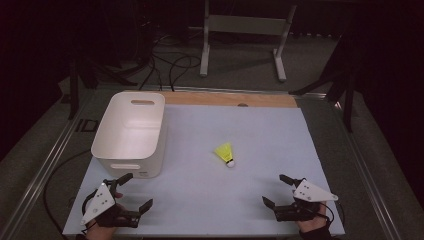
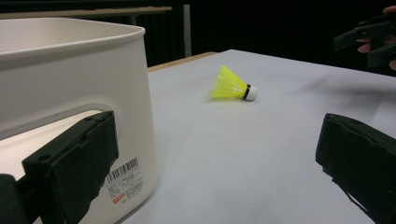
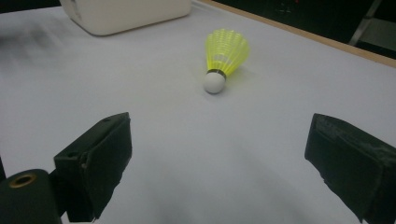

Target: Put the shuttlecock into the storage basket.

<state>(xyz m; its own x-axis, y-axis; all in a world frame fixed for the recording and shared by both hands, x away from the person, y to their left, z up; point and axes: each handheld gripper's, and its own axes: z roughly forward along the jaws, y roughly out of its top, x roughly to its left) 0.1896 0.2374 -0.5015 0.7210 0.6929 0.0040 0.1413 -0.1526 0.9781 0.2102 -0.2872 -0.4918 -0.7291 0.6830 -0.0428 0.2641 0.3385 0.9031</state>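
Note:
A yellow shuttlecock (image 1: 225, 154) with a white cork tip lies on its side near the middle of the pale table mat (image 1: 200, 195). It also lies ahead of the jaws in the left gripper view (image 2: 232, 85) and in the right gripper view (image 3: 224, 58). My left gripper (image 1: 137, 192) rests open at the near left, beside the white bin (image 1: 131, 132); nothing sits between its jaws. My right gripper (image 1: 278, 190) stands open at the near right, below and right of the shuttlecock, jaws wide apart and empty.
The white plastic bin with handle slots stands at the left of the mat, empty as far as I see; its wall (image 2: 70, 79) is close to my left jaw. A wooden strip (image 1: 230, 99) borders the far edge. Cables and a metal stand (image 1: 245, 35) lie beyond.

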